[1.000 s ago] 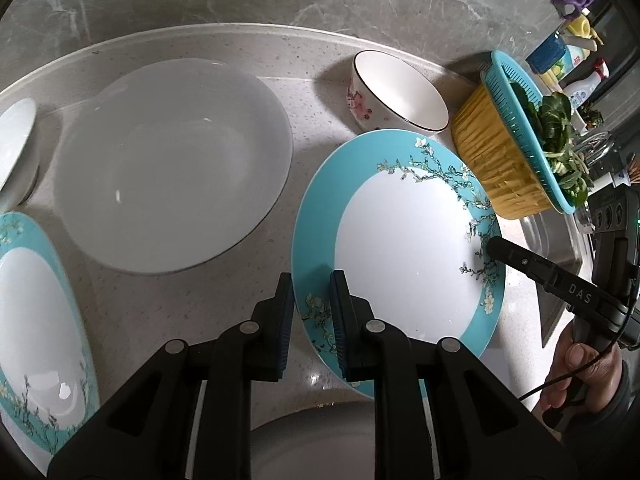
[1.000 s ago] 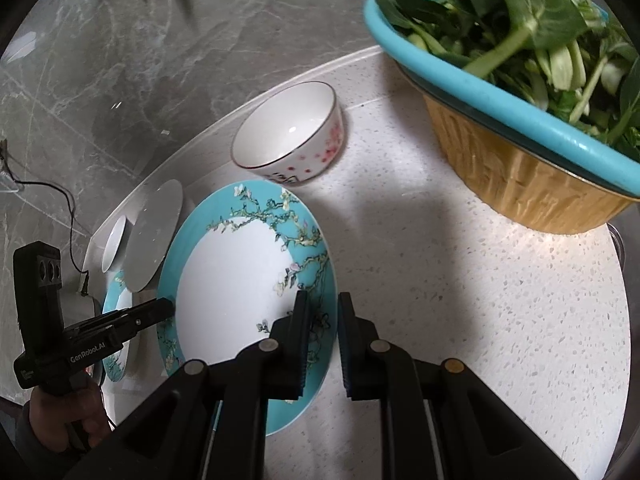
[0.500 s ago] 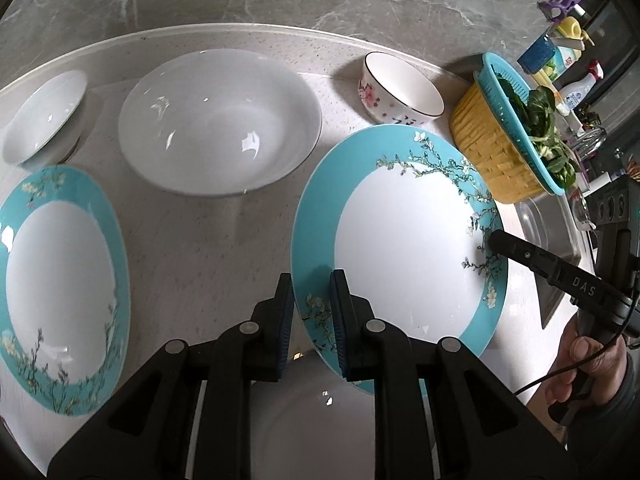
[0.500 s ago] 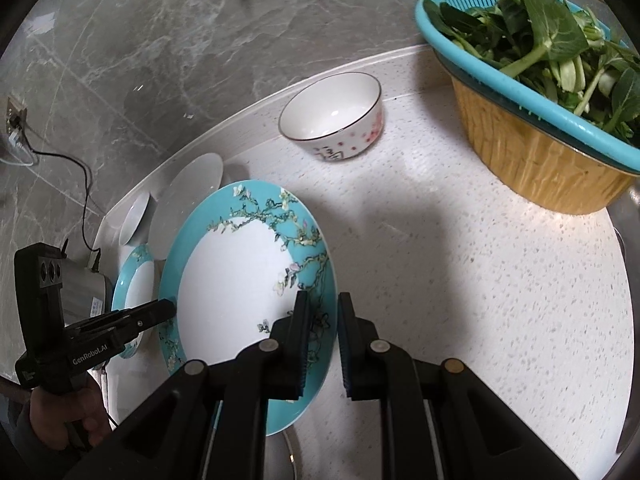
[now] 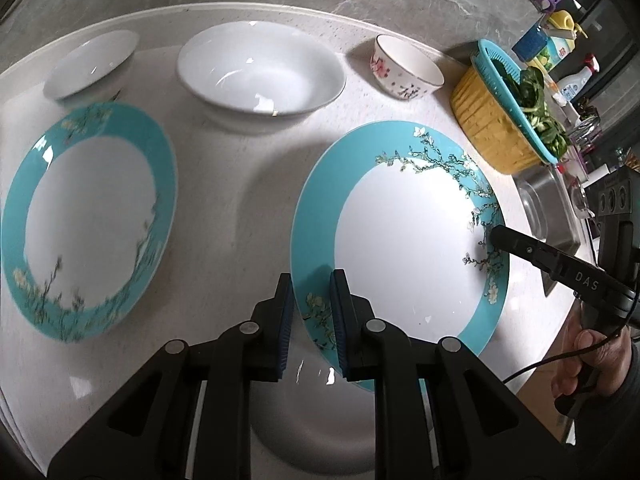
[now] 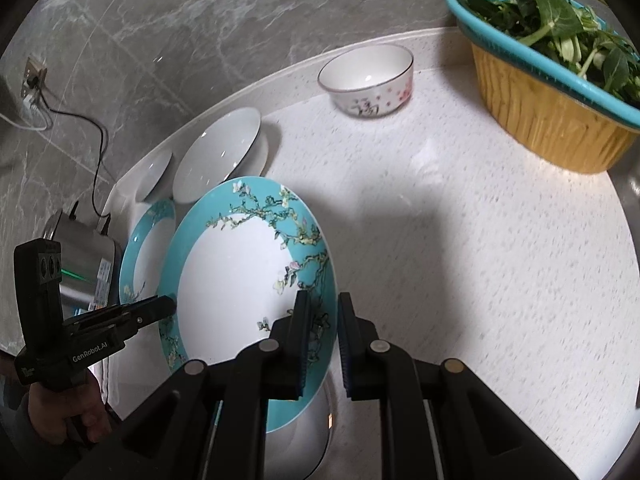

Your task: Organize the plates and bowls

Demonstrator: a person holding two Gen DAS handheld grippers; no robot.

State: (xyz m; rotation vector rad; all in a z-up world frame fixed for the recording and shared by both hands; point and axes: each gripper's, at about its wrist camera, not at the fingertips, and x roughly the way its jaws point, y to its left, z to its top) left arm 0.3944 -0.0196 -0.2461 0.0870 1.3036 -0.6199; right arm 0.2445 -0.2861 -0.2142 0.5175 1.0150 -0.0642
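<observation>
Room: Speckled pale counter (image 5: pixel 240 184) runs below a grey marble wall, with a steel sink (image 5: pixel 548 216) at the far right.
Held plate: We carry one teal plate (image 5: pixel 400 240) with flower branches, lifted above the counter and over a white dish (image 5: pixel 320 420) that sits near us.
Left gripper: Our left gripper (image 5: pixel 312 320) pinches the near-left rim of that plate between its blue pads.
Right gripper: Our right gripper (image 6: pixel 323 344) pinches the rim on the other side, so the plate hangs between the two.
Other teal plate: A second teal plate (image 5: pixel 88 220) lies flat on the counter at the left.
White bowls: We count two at the far side, a big one (image 5: pixel 262 72) in the middle and a small one (image 5: pixel 92 66) to the left of it.
Flower bowl: One little bowl (image 5: pixel 408 68) with pink flowers stands far right.
Basket: One yellow basket with a teal strainer (image 5: pixel 504 120) holds green leaves, at the right by the sink.
Count: Two teal plates, two white bowls, one flower bowl, one white dish near us, one basket.
Worry one: We think the plate could slip, because each gripper holds only a thin bit of smooth rim.
Worry two: If one hand moves faster than the other, the plate could twist out of the pads and fall.
Worry three: If we set it down tilted, it could bang the other teal plate and chip it.
</observation>
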